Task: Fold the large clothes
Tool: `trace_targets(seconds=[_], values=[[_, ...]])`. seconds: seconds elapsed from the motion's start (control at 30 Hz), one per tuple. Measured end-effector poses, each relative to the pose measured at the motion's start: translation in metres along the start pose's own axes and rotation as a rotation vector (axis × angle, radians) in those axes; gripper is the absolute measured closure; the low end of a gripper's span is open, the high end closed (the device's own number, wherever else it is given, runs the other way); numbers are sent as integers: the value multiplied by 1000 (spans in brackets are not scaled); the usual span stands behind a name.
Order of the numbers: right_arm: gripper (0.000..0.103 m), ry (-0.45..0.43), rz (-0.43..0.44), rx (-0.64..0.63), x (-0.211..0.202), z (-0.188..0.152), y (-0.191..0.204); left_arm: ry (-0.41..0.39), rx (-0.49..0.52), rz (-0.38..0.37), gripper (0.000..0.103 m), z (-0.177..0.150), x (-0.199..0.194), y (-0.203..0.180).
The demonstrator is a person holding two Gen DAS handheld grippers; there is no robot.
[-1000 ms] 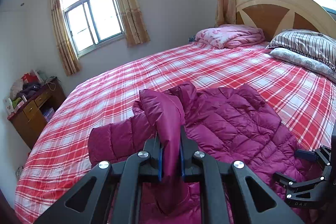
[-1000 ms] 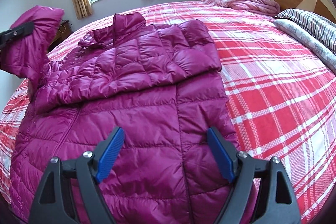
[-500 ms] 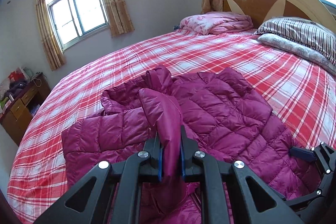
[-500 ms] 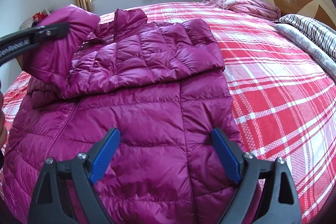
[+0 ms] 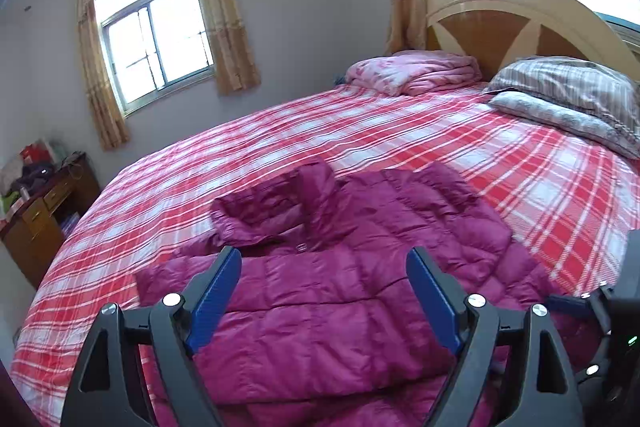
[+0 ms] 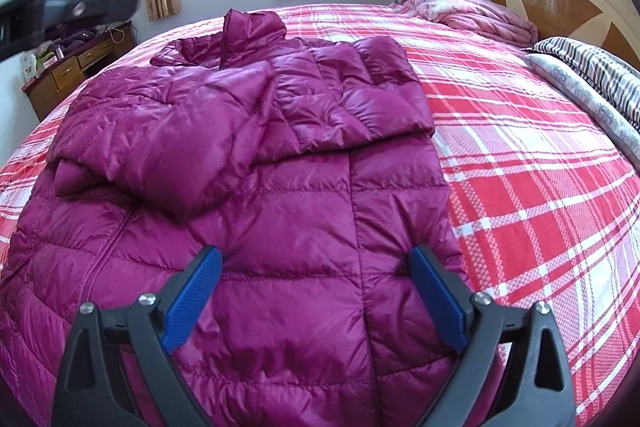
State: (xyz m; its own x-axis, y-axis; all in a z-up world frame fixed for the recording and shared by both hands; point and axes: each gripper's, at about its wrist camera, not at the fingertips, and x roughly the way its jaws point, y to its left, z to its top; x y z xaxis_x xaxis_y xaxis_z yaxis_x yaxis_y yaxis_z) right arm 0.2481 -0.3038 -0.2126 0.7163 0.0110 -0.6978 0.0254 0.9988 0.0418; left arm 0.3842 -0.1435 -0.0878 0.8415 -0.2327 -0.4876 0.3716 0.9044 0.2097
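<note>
A magenta quilted puffer jacket (image 6: 280, 195) lies flat on the red plaid bed (image 6: 540, 187), collar toward the far window. Both sleeves are folded across its chest; the left sleeve (image 6: 160, 139) lies on top. The jacket also shows in the left wrist view (image 5: 340, 287). My left gripper (image 5: 324, 291) is open and empty, just above the folded sleeve. My right gripper (image 6: 316, 291) is open and empty over the jacket's lower body. The left gripper's tip (image 6: 80, 7) shows at the upper left of the right wrist view.
A folded pink quilt (image 5: 416, 71) and striped pillows (image 5: 572, 95) lie by the wooden headboard (image 5: 520, 23). A wooden desk with clutter (image 5: 40, 203) stands left of the bed. Bare plaid bedding surrounds the jacket.
My left gripper carried the left sleeve across the jacket, then opened and let it go. The sleeve now lies on the chest. My right gripper stayed open over the hem.
</note>
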Motion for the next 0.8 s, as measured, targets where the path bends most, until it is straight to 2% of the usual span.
trace_targets(seconds=[0.07,0.1,0.17,0.23,0.27,0.33,0.43,0.5,0.6,0.67,0.8], values=[[7,-12,14,16,-6,1,-4,19,-5,64,18,-7,8,19],[9,-31,10,23,-12,2,-5,41,-12,123,18,-13,16,36],[19,-61,-13,23,-25,8,-6,75,-37,177,18,-23,28,60],[24,-103,27,21,-42,20,1,128,-98,226,18,-35,46,93],[29,-113,52,15,-47,26,6,141,-119,228,18,-38,51,102],[31,-102,111,11,-50,43,18,173,-182,212,18,-45,64,119],[37,-93,180,7,-38,70,40,233,-223,173,18,-56,86,125],[38,-82,177,-9,-23,79,53,272,-227,175,18,-63,99,123],[40,-15,183,-8,12,81,66,306,-237,174,18,-75,112,122],[40,24,169,0,31,80,67,309,-251,166,18,-78,115,121],[40,49,174,34,48,68,59,329,-257,148,16,-82,117,122]])
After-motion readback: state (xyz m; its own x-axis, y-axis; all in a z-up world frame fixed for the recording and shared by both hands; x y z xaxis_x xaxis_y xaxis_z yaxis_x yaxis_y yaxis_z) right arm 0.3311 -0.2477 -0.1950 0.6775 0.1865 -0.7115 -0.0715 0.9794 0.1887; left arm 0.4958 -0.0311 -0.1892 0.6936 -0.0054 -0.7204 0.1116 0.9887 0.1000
